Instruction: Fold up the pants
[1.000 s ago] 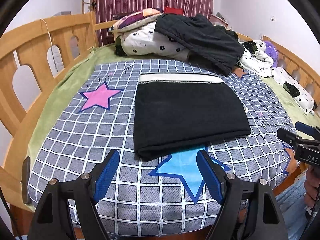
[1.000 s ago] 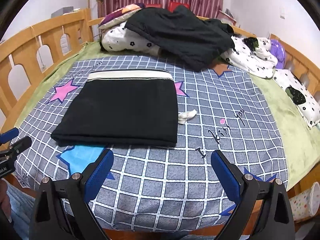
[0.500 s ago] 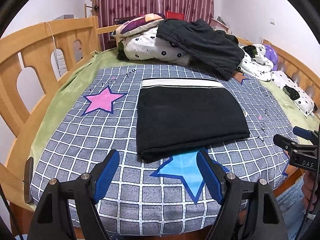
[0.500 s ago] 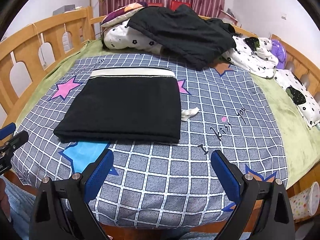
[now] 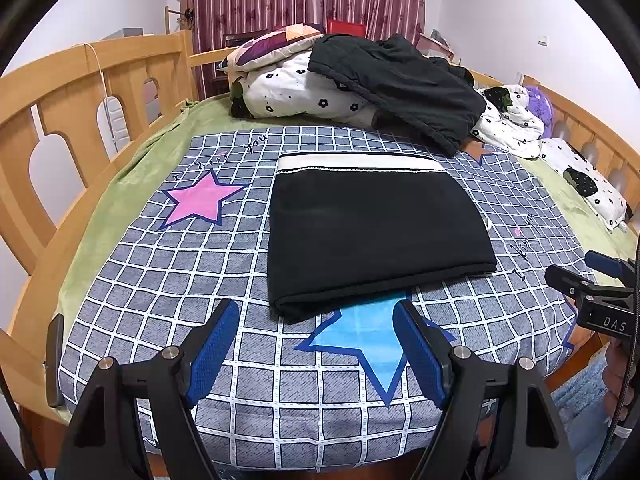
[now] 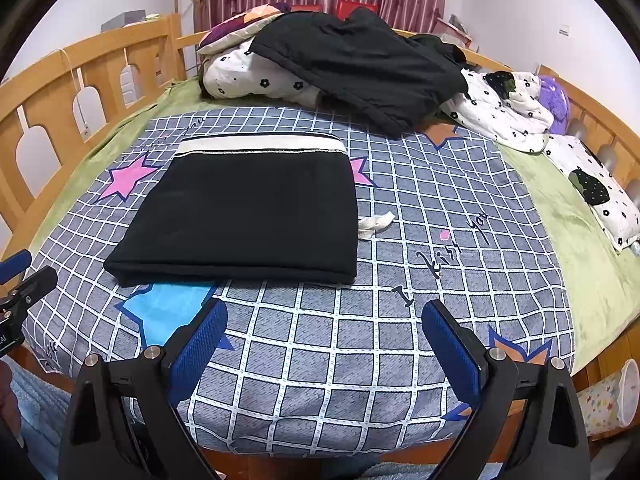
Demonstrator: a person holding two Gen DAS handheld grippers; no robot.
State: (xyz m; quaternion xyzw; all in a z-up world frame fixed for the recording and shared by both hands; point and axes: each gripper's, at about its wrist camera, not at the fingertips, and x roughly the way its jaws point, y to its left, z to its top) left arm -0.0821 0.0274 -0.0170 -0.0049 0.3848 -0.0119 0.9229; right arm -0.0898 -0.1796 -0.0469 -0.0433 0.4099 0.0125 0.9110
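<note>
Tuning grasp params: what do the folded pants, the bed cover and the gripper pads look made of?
Folded pants: matte black knit, probably cotton blend; soft rolled fold edge, pale ribbed waistband.
Bed cover: thin printed woven cloth, denim-look grid, low sheen.
Left gripper and right gripper pads: blue dimpled rubber or plastic, can't tell which.

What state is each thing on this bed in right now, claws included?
black pants: folded flat into a rectangle, white waistband at the far end.
left claw: open, empty, short of the pants.
right claw: open, empty.
dark garment: crumpled, draped over the bedding pile.
white scrap: loose beside the pants.
</note>
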